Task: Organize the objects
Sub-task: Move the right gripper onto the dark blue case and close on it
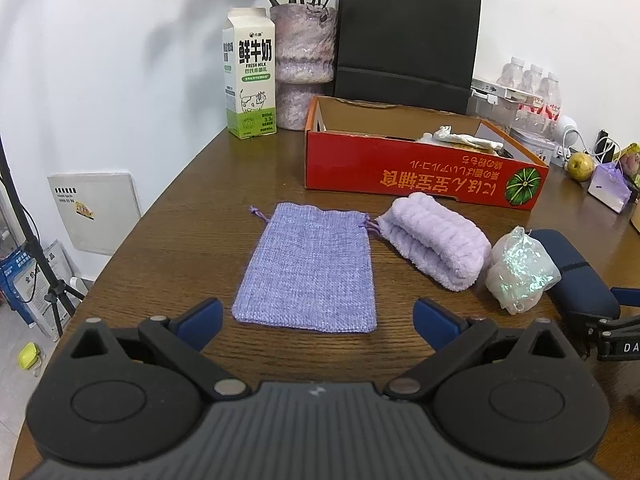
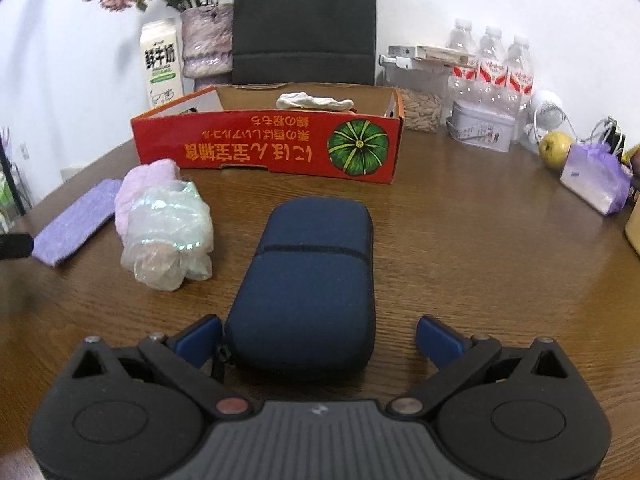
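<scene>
progress: early | I see pouch [image 1: 308, 272], towel [image 1: 434, 240], case [image 2: 308, 280] on bench [image 2: 480, 260] | box [image 1: 420, 172] near-empty | both tools [image 1: 318, 320] [image 2: 319, 338] open, empty

Wooden table [image 1: 172, 216], dark brown, grained, rounded edge. On it, front row: flat lilac pouch [image 1: 308, 270], folded lilac towel [image 1: 434, 240], crinkled clear bag [image 1: 520, 270], navy case [image 2: 308, 280]. Behind: red box [image 1: 420, 170], open-topped. Along the wall: milk carton [image 1: 250, 74], vase [image 1: 302, 68], black paper bag [image 1: 408, 38], water bottles [image 2: 492, 68], tin [image 2: 480, 126], apple [image 2: 554, 148].
</scene>
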`<state>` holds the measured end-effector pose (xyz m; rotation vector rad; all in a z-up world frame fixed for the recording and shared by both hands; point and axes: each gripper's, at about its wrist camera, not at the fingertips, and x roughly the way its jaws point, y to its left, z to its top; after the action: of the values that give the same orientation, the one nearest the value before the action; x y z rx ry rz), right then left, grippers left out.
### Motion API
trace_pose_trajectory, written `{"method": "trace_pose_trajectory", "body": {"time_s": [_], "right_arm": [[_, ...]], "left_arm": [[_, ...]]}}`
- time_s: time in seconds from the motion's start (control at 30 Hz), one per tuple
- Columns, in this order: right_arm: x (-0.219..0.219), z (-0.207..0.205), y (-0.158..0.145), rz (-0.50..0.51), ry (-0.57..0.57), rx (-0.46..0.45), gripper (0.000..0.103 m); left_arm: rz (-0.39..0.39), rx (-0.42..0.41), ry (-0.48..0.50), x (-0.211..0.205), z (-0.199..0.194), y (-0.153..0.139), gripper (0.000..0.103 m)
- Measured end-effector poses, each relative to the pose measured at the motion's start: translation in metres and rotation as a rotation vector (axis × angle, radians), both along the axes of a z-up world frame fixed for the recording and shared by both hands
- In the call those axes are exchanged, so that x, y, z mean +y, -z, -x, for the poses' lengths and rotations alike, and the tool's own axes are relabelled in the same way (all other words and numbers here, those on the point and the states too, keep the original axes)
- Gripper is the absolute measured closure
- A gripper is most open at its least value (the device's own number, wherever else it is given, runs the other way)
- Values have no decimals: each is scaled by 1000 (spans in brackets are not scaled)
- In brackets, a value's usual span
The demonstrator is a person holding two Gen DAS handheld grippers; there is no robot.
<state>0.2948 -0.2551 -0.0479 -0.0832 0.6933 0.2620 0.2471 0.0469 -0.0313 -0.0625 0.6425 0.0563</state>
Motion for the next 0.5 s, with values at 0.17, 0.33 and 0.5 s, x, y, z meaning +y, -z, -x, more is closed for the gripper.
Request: {"method": "trace_pose_trajectory", "body": {"time_s": [0.17, 0.33, 0.5], "right_arm": [[2, -6, 0, -1, 13, 0, 0], [2, -10, 1, -10, 22, -2, 2], [7, -11, -2, -18, 19, -29, 29]], "left_arm": [[1, 24, 2, 1, -11, 2, 0], [-9, 47, 3, 1, -28, 4, 0], [-24, 76, 3, -4, -50, 10, 0]]}}
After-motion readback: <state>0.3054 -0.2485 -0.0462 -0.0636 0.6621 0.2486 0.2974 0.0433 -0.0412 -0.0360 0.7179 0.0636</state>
